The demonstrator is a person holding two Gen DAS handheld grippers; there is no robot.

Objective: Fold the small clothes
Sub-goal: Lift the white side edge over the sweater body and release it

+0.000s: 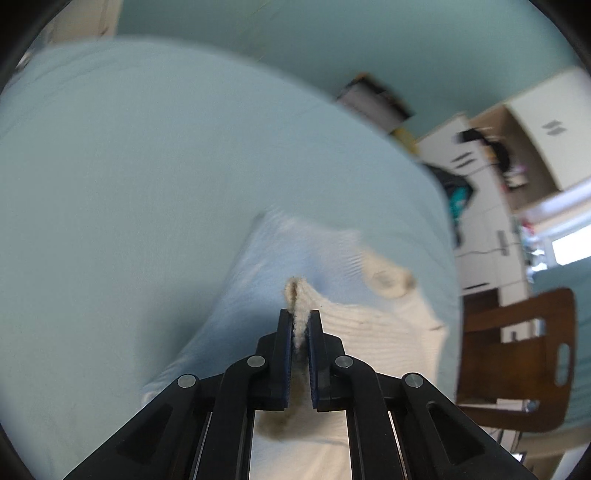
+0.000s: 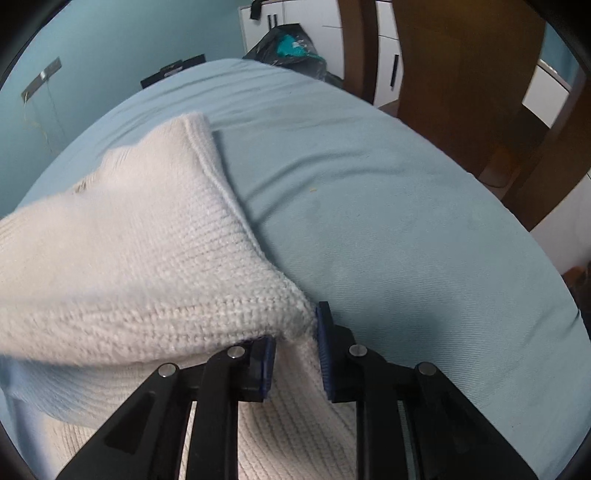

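left tongs (image 1: 300,317) pinching sweater (image 1: 369,321), angled down

Teal wall (image 1: 332,33), white cabinets (image 1: 554,122), wooden chair (image 1: 517,362).

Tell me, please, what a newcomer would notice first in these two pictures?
A cream knitted garment lies on the pale blue bed cover. The left gripper pinches a folded edge of it, and the right gripper clamps a corner. A brown wooden chair stands beside the bed.
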